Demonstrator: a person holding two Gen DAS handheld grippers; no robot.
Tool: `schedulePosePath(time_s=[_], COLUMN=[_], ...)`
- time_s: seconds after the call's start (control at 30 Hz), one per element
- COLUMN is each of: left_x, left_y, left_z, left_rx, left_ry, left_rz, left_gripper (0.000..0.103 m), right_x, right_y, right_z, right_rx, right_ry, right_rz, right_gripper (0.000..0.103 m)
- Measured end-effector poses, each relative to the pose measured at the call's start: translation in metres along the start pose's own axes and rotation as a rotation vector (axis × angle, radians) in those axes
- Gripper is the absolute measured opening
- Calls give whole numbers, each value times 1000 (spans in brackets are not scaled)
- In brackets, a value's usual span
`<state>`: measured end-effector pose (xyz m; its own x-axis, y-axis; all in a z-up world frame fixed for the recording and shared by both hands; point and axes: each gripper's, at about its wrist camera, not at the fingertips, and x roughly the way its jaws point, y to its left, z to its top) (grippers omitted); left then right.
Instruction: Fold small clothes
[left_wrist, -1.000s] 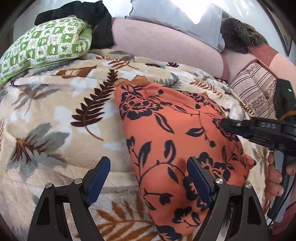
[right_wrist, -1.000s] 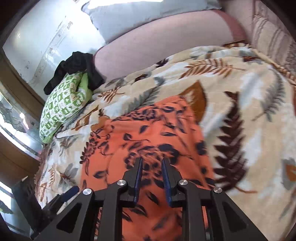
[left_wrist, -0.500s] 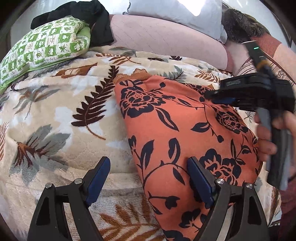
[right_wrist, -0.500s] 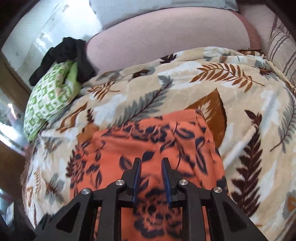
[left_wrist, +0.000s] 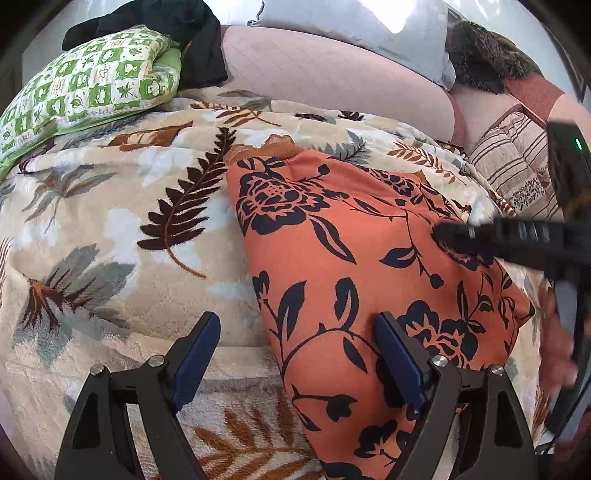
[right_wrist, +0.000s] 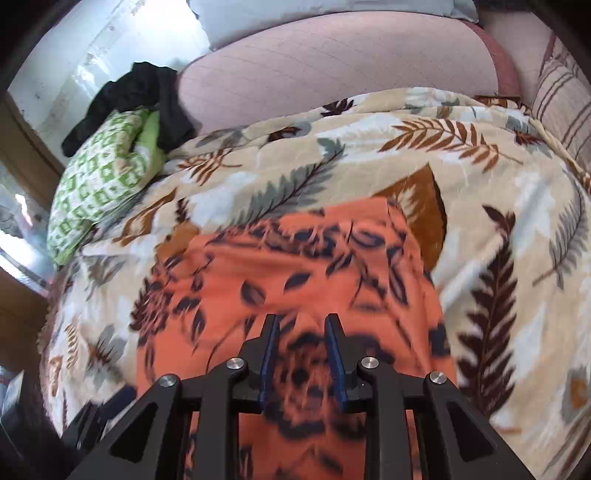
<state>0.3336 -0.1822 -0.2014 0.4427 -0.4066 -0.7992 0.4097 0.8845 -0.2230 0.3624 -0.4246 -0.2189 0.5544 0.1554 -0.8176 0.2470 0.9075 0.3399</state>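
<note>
An orange garment with dark blue flowers (left_wrist: 369, 280) lies flat on a leaf-print blanket (left_wrist: 110, 229); it also shows in the right wrist view (right_wrist: 295, 273). My left gripper (left_wrist: 295, 354) is wide open, its right finger over the garment's near part, its left finger over the blanket. My right gripper (right_wrist: 301, 347) hovers low over the garment with its fingers a small gap apart and nothing between them. It shows from the side in the left wrist view (left_wrist: 443, 232), tip above the garment's right part.
A green patterned pillow (left_wrist: 85, 92) with a black cloth (left_wrist: 177, 26) on it lies at the far left. A pink bolster (left_wrist: 332, 77), a grey pillow (left_wrist: 351, 22) and a striped cushion (left_wrist: 517, 166) line the back and right.
My right gripper rose over the garment, then came back down and toward me; its view is blurred by motion. My left gripper has stayed open in place.
</note>
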Motion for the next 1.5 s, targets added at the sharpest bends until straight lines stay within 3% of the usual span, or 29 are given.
schedulePosePath(time_s=[0.2, 0.3, 0.4, 0.43, 0.47, 0.53, 0.63, 0.73, 0.83, 0.9, 0.97, 1.07, 1.13, 1.2, 1.27, 1.43, 1.5], left_x=[3, -6, -11, -9, -6, 5, 19, 16, 8, 5, 0, -12, -15, -4, 15, 4, 2], left_y=[2, 5, 15, 19, 24, 31, 37, 35, 32, 31, 33, 36, 34, 29, 25, 26, 29], left_z=[-1, 3, 8, 10, 10, 10, 7, 9, 10, 12, 14, 16, 18, 17, 11, 17, 20], left_rx=[-16, -22, -65, -86, -110, -149, -206, -189, -154, -139, -135, -127, -104, -71, -62, -82, -113], left_ry=[1, -60, -95, -88, -73, -26, 25, 16, -34, -63, -91, -144, -156, -98, -9, -51, -60], left_rz=[-24, -11, -13, -21, -35, -69, -122, -112, -77, -63, -70, -72, -46, -18, -46, -81, -140], left_gripper=[87, 87, 87, 87, 87, 87, 88, 88, 88, 87, 87, 87, 87, 87, 87, 87, 87], right_x=[0, -18, -39, -46, -51, -59, -46, -18, -25, -34, -44, -62, -69, -56, -37, -69, -77], right_y=[6, 3, -10, -19, -28, -49, -59, -50, -42, -36, -32, -32, -33, -39, -46, -49, -52], right_z=[-28, -31, -31, -32, -32, -35, -37, -44, -45, -47, -53, -67, -68, -71, -74, -56, -45], right_rx=[-78, -44, -27, -1, 36, 133, 179, 116, 99, 90, 83, 100, 102, 117, 123, 153, 163], right_ry=[-51, -55, -105, -116, -123, -149, -97, 3, 0, -18, -32, -50, -53, -13, 28, -68, -103], right_rz=[-17, 3, -42, -45, -32, 44, 131, 43, 55, 28, 15, 18, 34, 3, -6, 37, 47], right_gripper=[31, 31, 34, 40, 62, 78, 78, 71, 69, 61, 43, 36, 35, 35, 36, 36, 44])
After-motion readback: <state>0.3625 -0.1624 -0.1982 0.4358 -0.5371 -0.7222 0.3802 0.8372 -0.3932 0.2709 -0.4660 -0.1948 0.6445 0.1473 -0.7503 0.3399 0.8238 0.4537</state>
